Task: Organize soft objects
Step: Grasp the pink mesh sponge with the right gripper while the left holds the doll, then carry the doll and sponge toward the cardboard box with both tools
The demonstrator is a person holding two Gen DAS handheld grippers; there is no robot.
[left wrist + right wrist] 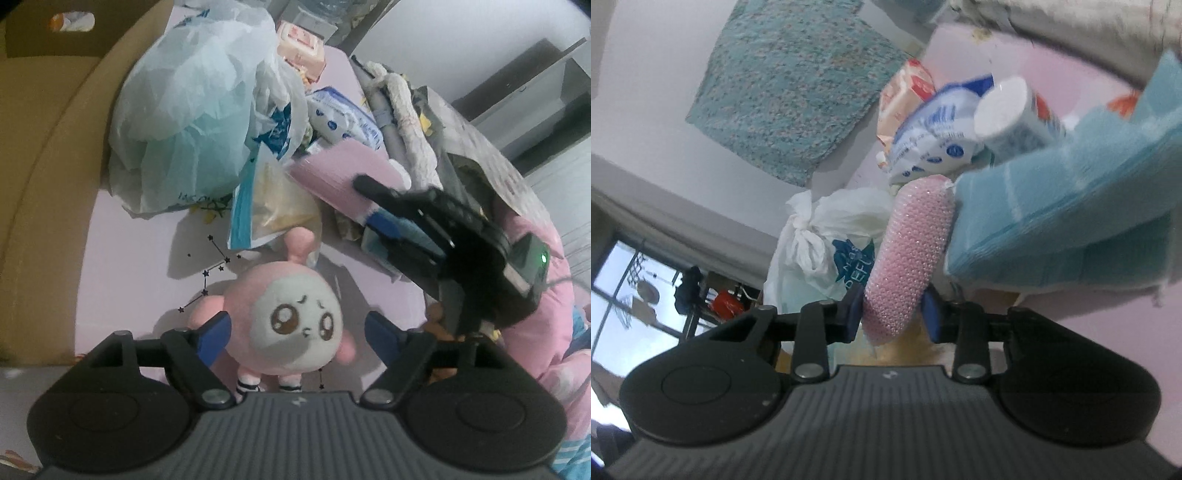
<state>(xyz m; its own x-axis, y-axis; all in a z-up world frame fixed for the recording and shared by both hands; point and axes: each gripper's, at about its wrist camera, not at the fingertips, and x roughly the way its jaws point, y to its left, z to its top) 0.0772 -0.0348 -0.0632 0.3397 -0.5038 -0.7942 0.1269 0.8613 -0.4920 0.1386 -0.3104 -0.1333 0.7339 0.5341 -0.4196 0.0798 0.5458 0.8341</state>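
Step in hand: the right gripper (891,314) takes up the pink sponge (908,254) while the left gripper (297,328) waits over the plush toy (284,321).
Bed sheet (129,258): lilac surface bearing all the clutter; the white plastic bag (192,110) fills its far left.
Blue cloth (1071,206): folded stack just right of the sponge and touching it; judged liable to be dragged along, so the lift should go straight back and clear.
Plush toy: near centre, face up, long axis running near to far, striped feet nearest, one pink ear pointing far.
Pink sponge: right of the bag, long axis leading away from the camera, the near end between the pads.
Right jaws: narrow, both blue pads pressing the sponge's near end; a deeper bite would likely steady it.
Left jaws: wide, either side of the toy, gripping nothing.
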